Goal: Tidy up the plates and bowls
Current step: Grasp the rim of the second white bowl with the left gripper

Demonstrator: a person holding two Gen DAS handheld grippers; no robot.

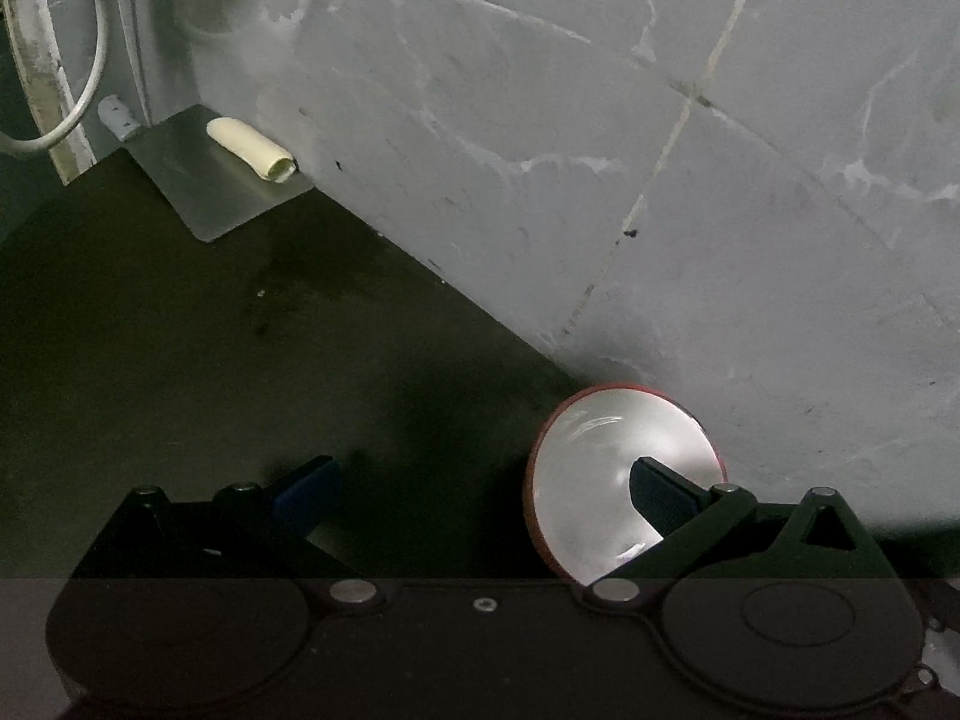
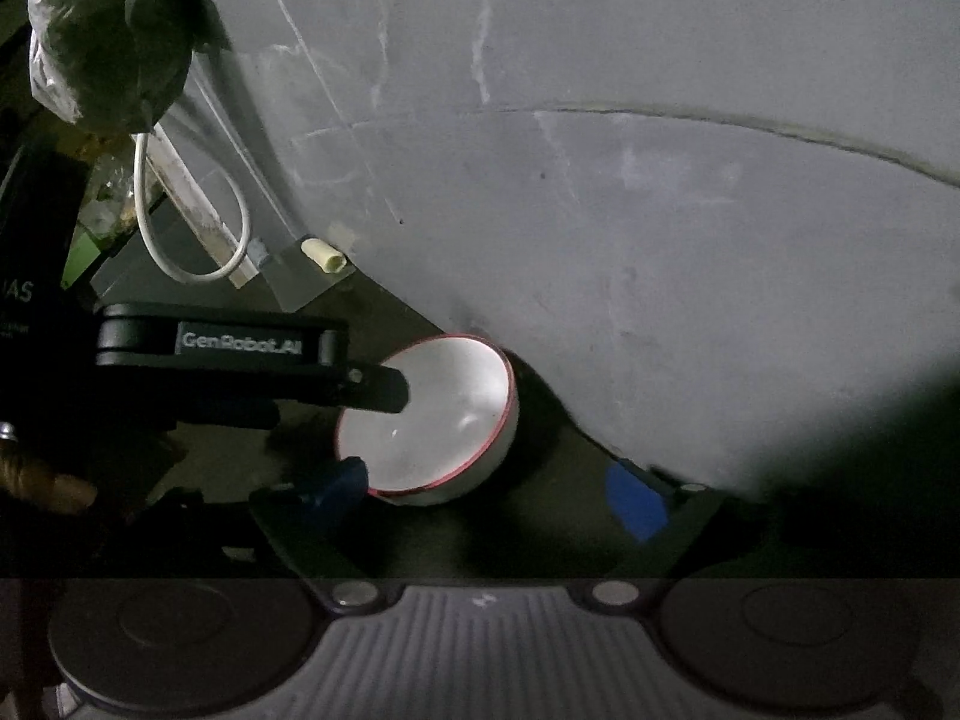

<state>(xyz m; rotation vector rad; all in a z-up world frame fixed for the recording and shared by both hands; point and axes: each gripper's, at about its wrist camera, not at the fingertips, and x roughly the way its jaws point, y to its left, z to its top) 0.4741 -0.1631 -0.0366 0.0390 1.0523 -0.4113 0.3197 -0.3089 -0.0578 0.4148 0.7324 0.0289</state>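
A white bowl with a red rim (image 1: 606, 468) rests on the dark counter by the grey wall. It also shows in the right wrist view (image 2: 444, 414). My left gripper (image 1: 480, 495) is open wide. Its right finger (image 1: 660, 495) reaches inside the bowl and its left finger (image 1: 309, 495) stands outside it, apart from the rim. In the right wrist view the left gripper's finger (image 2: 378, 390) pokes over the bowl's rim. My right gripper (image 2: 486, 498) is open and empty, just in front of the bowl.
A metal sheet (image 1: 198, 180) with a cream-coloured roll (image 1: 252, 147) lies in the far corner, next to a white cable (image 1: 84, 96). A plastic bag (image 2: 114, 36) hangs at the upper left. The grey wall (image 1: 660, 150) runs close behind the bowl.
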